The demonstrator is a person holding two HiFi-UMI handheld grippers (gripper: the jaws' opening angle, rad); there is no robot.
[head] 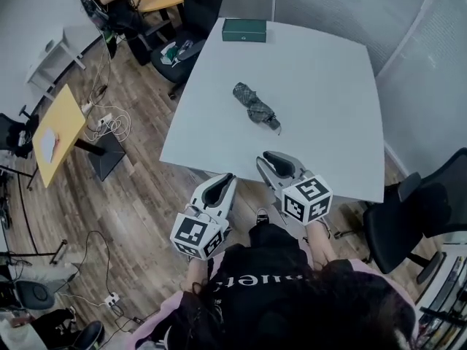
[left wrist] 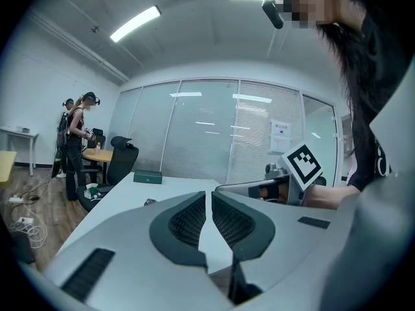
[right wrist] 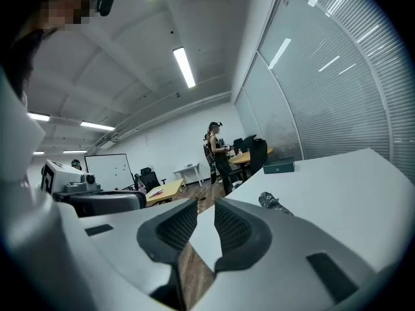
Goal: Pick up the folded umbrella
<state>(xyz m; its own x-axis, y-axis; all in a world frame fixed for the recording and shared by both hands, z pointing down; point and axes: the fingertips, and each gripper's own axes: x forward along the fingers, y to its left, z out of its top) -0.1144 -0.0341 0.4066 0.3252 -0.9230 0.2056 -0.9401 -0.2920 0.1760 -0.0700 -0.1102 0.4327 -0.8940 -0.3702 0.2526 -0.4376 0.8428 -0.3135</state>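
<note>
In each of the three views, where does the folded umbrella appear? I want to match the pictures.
Head view: the folded umbrella lies near the middle of the white table, upper centre.
Left gripper view: the folded umbrella is a small dark shape, left of centre.
Right gripper view: the folded umbrella lies right of centre.
Shared landmark: the green box at the table's far edge, beyond the umbrella in all three.

Overhead; two low views; shared table (head: 314,71)
</note>
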